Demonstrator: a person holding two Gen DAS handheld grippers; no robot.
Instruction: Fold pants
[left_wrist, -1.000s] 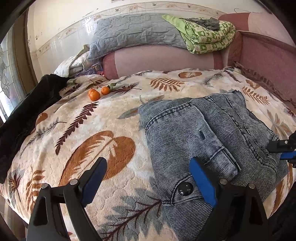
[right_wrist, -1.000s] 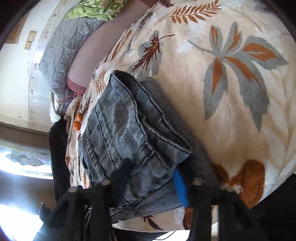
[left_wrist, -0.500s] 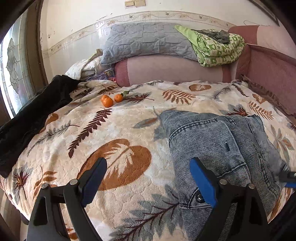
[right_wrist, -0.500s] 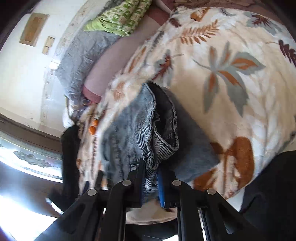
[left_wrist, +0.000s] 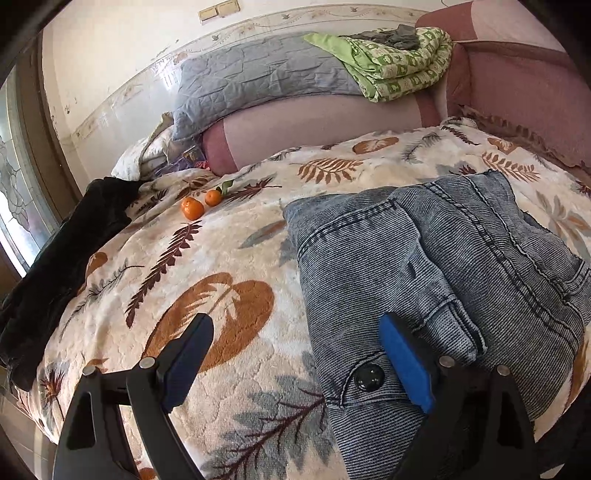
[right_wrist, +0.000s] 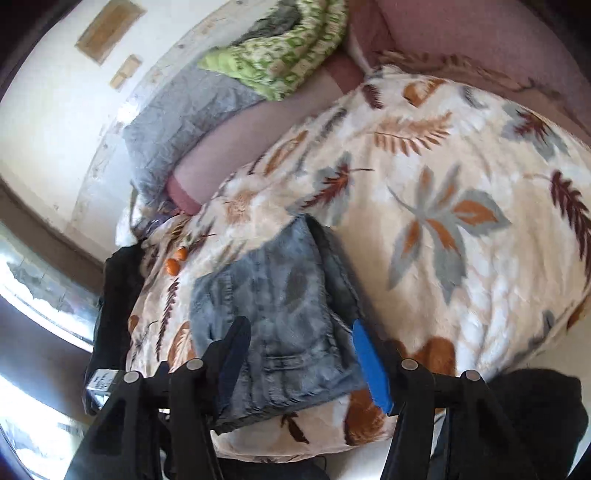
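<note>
Ahead of both pairs of jaws we see the bed, covered by a cream blanket (left_wrist: 229, 258) printed with brown and grey leaves. On it lie the folded pants (left_wrist: 436, 266), blue-grey denim in a compact stack with the button (left_wrist: 368, 377) at the near edge. Beyond the jaws, against the wall, rest a grey quilt (left_wrist: 258, 77) and a green patterned blanket (left_wrist: 399, 62); a dark garment (left_wrist: 62, 258) lies to the left of the left jaws. Two small oranges (left_wrist: 201, 204) sit far ahead of the left jaws. Our left gripper (left_wrist: 295, 354) stands wide open, empty, its right finger over the pants' near edge. Our right gripper (right_wrist: 299, 350) is opening; the pants lie below between its fingers, not gripped.
</note>
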